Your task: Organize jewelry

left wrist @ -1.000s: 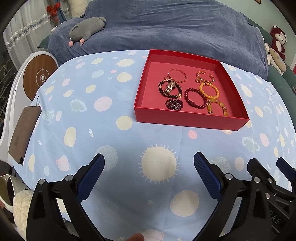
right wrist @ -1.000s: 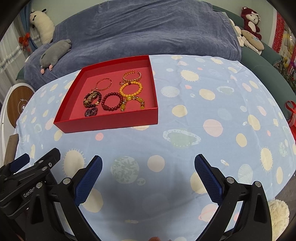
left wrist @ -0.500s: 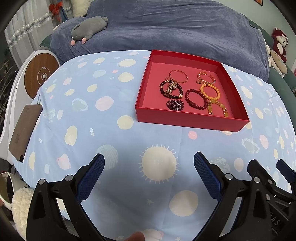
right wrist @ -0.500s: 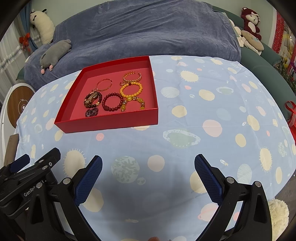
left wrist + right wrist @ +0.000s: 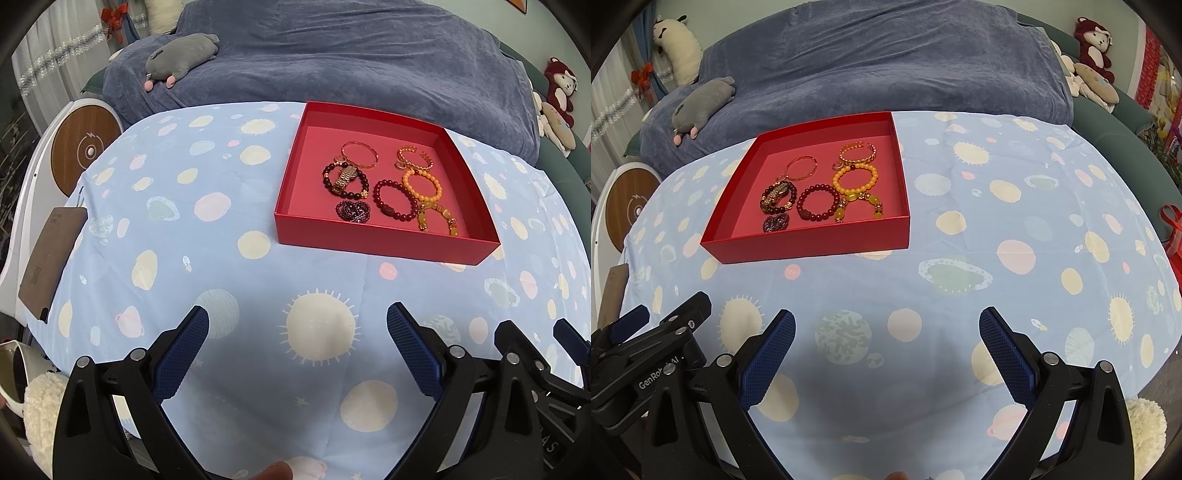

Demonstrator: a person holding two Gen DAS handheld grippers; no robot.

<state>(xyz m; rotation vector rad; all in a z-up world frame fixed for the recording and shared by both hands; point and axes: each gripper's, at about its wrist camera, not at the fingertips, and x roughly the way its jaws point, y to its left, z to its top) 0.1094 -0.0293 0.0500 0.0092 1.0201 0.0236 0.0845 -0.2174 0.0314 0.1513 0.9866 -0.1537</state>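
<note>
Two grippers: your left gripper (image 5: 297, 325) and right gripper (image 5: 887, 328) hung low over the tablecloth (image 5: 997, 295), jaws wide, holding nothing.
Stance: you looked parked short, likely done or sizing up.
Red tray (image 5: 384, 238): sat farther on.
Bracelets (image 5: 391, 201): six lay apart inside it, apparently sorted.
Sofa (image 5: 332, 66): stood beyond.

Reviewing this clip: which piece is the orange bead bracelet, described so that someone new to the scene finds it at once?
On the planet-print cloth sits a shallow red tray with several bracelets. The orange bead bracelet lies toward the tray's right side, beside the dark red bead bracelet. It is the only ring of bright orange-yellow beads, and amber charms hang from it toward the near wall.
</note>
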